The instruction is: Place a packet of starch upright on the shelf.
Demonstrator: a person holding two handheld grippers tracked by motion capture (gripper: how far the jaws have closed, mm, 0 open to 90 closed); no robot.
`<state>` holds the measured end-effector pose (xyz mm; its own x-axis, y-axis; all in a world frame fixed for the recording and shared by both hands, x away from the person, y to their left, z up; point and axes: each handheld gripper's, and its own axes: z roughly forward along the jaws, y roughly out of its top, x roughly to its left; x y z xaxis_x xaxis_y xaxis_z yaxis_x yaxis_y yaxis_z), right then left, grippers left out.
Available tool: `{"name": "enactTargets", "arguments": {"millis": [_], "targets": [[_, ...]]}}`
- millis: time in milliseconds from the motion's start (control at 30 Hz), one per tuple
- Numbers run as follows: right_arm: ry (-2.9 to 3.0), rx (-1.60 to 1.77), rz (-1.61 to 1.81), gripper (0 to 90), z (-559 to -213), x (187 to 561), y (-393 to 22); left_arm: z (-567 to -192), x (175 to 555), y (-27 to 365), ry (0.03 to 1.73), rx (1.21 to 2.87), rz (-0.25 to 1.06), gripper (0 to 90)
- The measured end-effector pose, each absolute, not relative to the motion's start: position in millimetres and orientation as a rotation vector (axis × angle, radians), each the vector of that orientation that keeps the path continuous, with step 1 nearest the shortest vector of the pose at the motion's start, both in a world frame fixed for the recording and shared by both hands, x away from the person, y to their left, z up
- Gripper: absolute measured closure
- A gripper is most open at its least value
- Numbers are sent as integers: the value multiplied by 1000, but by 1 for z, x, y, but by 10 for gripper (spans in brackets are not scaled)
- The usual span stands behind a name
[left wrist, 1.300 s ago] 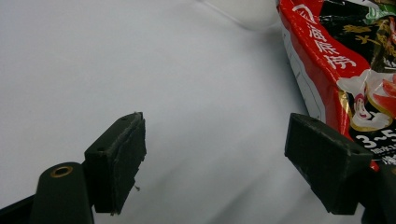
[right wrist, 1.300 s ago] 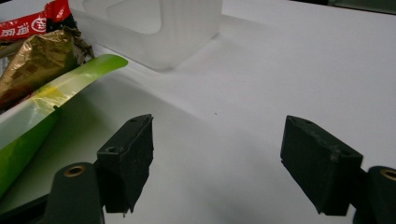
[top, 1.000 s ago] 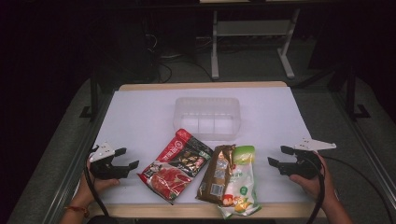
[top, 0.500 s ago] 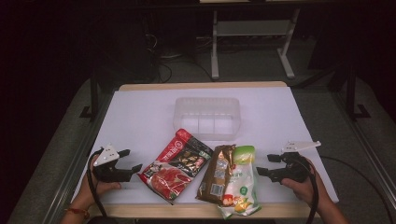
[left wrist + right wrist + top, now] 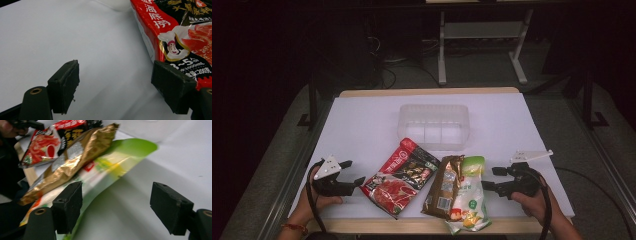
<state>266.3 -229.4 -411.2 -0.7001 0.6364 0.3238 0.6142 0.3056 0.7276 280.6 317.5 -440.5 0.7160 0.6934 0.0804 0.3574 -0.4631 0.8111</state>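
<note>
Table (image 5: 362,125): white top with a wooden edge at front and back; dark floor around it.
Tub (image 5: 434,126): clear plastic, upright, at mid-table beyond the packets; its near wall stands just behind the top of the red packet.
Red packet (image 5: 400,177): flat on the table, front left of centre, lying at a slant; red and black print with a small cartoon figure (image 5: 173,48).
Gold packet (image 5: 443,187): crinkled foil, just right of the red packet, resting partly on the green packet.
Green packet (image 5: 468,194): white with a green top, flat, its lower end past the table's front edge; its green top shows in the right gripper view (image 5: 130,148).
Left gripper (image 5: 354,175): held low at the front left, aimed at the red packet's lower corner; jaws wide apart and holding nothing. In the left gripper view (image 5: 113,82) one jaw sits over bare table, the other at the packet's edge; touching or not, cannot tell.
Right gripper (image 5: 492,178): held low at the front right, aimed at the green packet's right side; jaws wide apart, empty. In the right gripper view (image 5: 115,205) one jaw is beside the packet's edge.
Hands: left hand (image 5: 319,197) and right hand (image 5: 534,200) each grip a handle near the front edge.
</note>
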Motion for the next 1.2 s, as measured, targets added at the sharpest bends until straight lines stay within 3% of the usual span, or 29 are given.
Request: {"name": "enactTargets", "arguments": {"millis": [400,867,900,933,967,1000,1200], "targets": [[2598,1215,1368,222,-408,261,-211,-441,280,316,793,2100,513,217],[2808,1245,1276,166,-438,281,-181,-441,279,312,785,2100,513,218],[2828,1234,1282,205,-438,282,-179,-441,280,313,784,2104,513,218],[2862,1224,1324,322,-439,283,-175,-441,279,312,784,2103,514,218],[2862,1224,1324,322,-439,283,-175,-441,279,312,783,2103,514,218],[2884,1210,1362,402,-440,284,-171,-441,279,312,785,2103,512,219],[2907,1230,1374,464,-441,287,-169,-441,279,311,780,2108,516,227]]}}
